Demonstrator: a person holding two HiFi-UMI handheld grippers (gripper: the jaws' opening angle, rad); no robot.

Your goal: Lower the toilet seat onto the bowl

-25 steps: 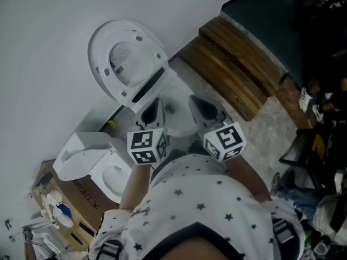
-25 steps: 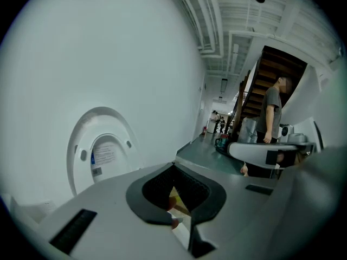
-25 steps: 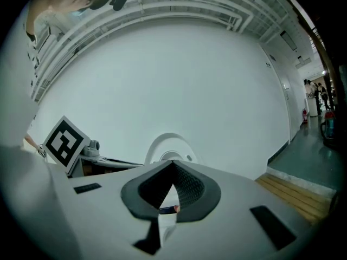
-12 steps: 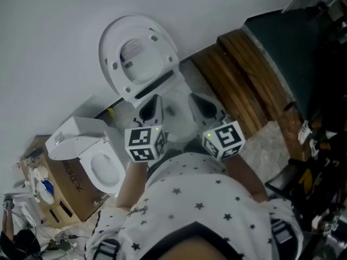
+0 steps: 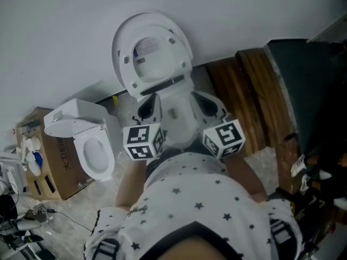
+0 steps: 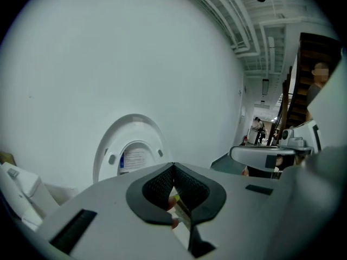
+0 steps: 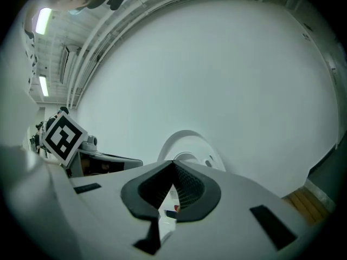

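Observation:
A white toilet stands against the white wall, its seat and lid (image 5: 152, 53) raised upright above the bowl (image 5: 179, 118). In the head view both grippers hover over the bowl's near side, clear of the seat. My left gripper (image 5: 150, 101) is shut and holds nothing; its marker cube (image 5: 142, 142) faces up. My right gripper (image 5: 203, 98) is also shut and holds nothing. The left gripper view shows the raised seat (image 6: 132, 156) beyond the closed jaw tips (image 6: 173, 168). In the right gripper view the seat (image 7: 190, 148) rises just behind the closed tips (image 7: 173, 166).
A second white toilet (image 5: 89, 145) sits on a cardboard box (image 5: 51, 161) at the left, with bottles and cables beside it. Wooden steps (image 5: 249, 96) lie to the right of the bowl. The wall is close behind the seat.
The head view has swung: the toilet and raised seat now sit further right and more upright in the picture. Both grippers stay shut, still over the bowl's near side.

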